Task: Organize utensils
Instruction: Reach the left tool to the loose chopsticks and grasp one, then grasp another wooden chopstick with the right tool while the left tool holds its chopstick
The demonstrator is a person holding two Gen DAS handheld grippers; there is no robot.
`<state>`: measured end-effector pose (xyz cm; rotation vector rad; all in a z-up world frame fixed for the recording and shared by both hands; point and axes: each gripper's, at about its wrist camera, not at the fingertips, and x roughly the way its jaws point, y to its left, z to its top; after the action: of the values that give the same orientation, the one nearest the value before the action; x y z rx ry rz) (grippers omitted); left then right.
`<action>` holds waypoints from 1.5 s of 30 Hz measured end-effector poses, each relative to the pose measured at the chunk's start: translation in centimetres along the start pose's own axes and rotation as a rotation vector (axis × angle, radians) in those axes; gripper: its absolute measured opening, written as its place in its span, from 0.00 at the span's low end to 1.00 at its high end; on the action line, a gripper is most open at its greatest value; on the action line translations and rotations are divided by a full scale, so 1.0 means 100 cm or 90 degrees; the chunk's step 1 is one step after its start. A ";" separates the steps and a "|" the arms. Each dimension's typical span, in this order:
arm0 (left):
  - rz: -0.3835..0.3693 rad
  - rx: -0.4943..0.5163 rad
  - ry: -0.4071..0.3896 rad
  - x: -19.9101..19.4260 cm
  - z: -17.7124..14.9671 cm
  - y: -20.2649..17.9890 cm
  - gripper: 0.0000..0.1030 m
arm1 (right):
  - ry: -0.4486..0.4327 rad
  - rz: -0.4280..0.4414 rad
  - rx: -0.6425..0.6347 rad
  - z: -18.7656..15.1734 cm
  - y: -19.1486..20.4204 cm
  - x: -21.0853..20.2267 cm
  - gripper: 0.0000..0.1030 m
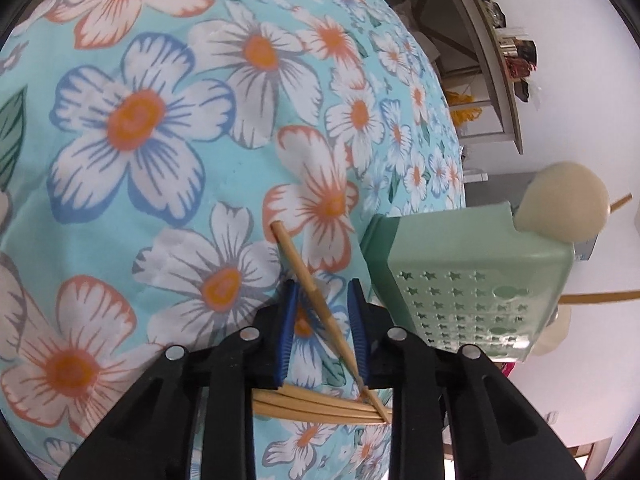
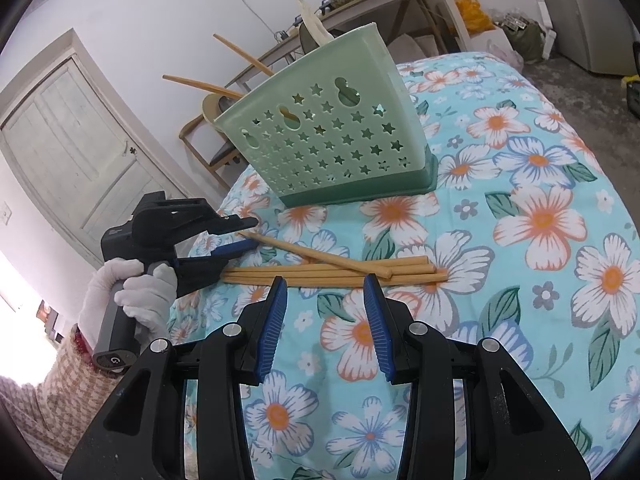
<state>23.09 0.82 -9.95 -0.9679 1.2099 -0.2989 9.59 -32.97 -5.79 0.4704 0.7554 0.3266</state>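
Bamboo fills my left wrist view: one chopstick (image 1: 316,308) runs slantwise between the blue pads of my left gripper (image 1: 326,292). Its far end rests on the floral tablecloth (image 1: 140,120), and its near end crosses a bundle of chopsticks (image 1: 320,406) lying flat under the jaws. The jaws are partly closed, with gaps showing at the tips on both sides of the stick, so I cannot tell if the pads actually press it. Just to the right stands the green utensil caddy (image 1: 472,280), star-punched, with a cream spoon head (image 1: 564,200) and two stick ends poking out of its top. A cluttered shelf (image 1: 500,52) lines the wall beyond the table.

From my right wrist view, my right gripper (image 2: 326,294) hangs part-open over the cloth with nothing between its pads, just short of the chopstick bundle (image 2: 332,274). The slanted chopstick (image 2: 312,254) lies across that bundle, its far tip at the left gripper (image 2: 240,232), which my white-gloved left hand (image 2: 128,296) grips by the handle. Behind them the caddy (image 2: 332,136) stands on its darker base, holding two chopsticks (image 2: 200,84) and a pale utensil (image 2: 314,26). A white door (image 2: 76,136) and a wooden chair (image 2: 208,140) sit beyond the table edge.
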 end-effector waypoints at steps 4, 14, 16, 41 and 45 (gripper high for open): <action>-0.003 -0.025 -0.003 0.002 0.002 0.003 0.17 | 0.000 0.002 0.001 0.000 0.000 0.000 0.38; -0.026 -0.055 -0.016 -0.001 0.000 0.014 0.09 | -0.002 0.003 0.011 -0.002 -0.004 -0.002 0.38; -0.042 -0.063 -0.016 -0.003 -0.001 0.015 0.08 | -0.002 0.004 0.014 -0.002 -0.005 -0.002 0.38; -0.202 -0.014 -0.020 -0.078 -0.013 0.003 0.05 | -0.010 0.001 0.017 -0.003 -0.006 -0.009 0.38; -0.212 -0.001 -0.020 -0.085 -0.019 0.003 0.05 | -0.012 0.001 0.018 -0.002 -0.005 -0.009 0.38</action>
<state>18.20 5.75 -4.70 -1.1727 1.0170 -0.5431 8.83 -33.75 -5.69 0.4996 0.7429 0.3128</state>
